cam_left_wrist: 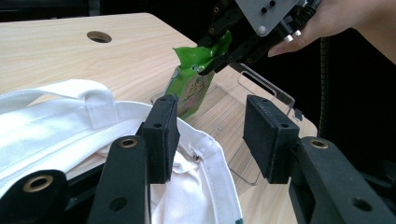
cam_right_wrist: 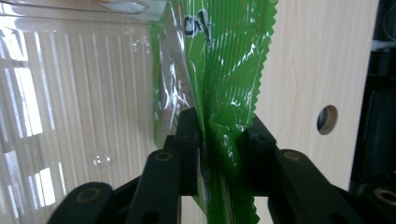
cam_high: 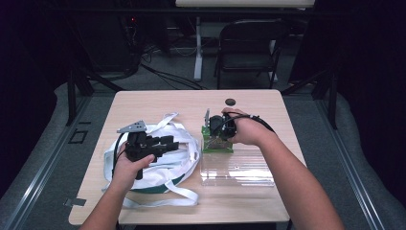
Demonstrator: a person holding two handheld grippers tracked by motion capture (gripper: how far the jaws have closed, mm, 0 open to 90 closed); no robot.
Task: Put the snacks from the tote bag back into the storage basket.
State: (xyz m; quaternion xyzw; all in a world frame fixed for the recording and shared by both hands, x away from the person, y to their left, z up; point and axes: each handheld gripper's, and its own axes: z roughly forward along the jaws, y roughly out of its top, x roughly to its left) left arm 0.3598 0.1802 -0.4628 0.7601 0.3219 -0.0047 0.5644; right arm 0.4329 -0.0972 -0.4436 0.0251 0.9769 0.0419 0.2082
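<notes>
Green packet: a shiny green plastic snack packet [cam_high: 216,140] with a zigzag edge stands upright near the middle of the high view, just right of the bag. Its bottom sits at the far edge of the clear tray.
Right gripper: the black right gripper [cam_high: 221,128] comes down on the top of the green packet from above. In the right gripper view, the packet [cam_right_wrist: 224,93] runs up the middle of the frame between the two fingers [cam_right_wrist: 189,140]. The fingers are a little apart, with the packet's top between them. The left one touches the packet, but I cannot tell if they pinch it hard. In the left gripper view, this gripper [cam_left_wrist: 219,51] shows at the upper right, at the packet's top [cam_left_wrist: 198,74].
Left gripper: the black left gripper [cam_high: 167,143] lies over the bag at the left middle of the high view. In the left gripper view, its fingers [cam_left_wrist: 161,135] are spread apart with nothing held between them.
White bag: a white cloth bag with long straps [cam_high: 184,163] lies flat on the left half of the worktop.
Clear tray: a see-through plastic tray [cam_high: 239,170] lies flat, right of the bag, near the middle of the frame.
Worktop: the light wooden worktop [cam_high: 158,103] has a small round hole [cam_high: 231,101] near its far edge.
</notes>
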